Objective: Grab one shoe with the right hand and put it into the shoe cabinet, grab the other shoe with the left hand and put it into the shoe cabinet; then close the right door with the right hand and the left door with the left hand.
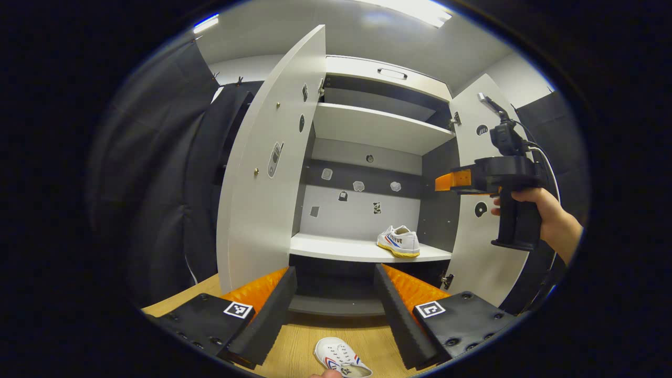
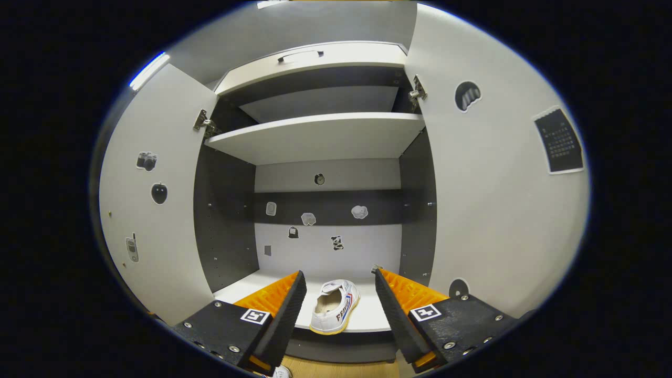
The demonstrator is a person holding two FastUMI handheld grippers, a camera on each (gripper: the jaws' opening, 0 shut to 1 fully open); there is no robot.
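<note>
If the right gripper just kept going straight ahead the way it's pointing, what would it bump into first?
Probably the white shoe on the cabinet's shelf, lying between the open right gripper's fingers. Past it is the cabinet's back wall, though depth is hard to judge.

A recording booth: black cloth walls (image 1: 157, 173) flank a stickered shoe cabinet (image 1: 367, 126).

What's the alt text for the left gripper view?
One white canvas shoe sits on the lower shelf of the open grey shoe cabinet; the second white shoe lies on the wooden floor between the open left tongs. A hand holds the right tongs nearby.
</note>
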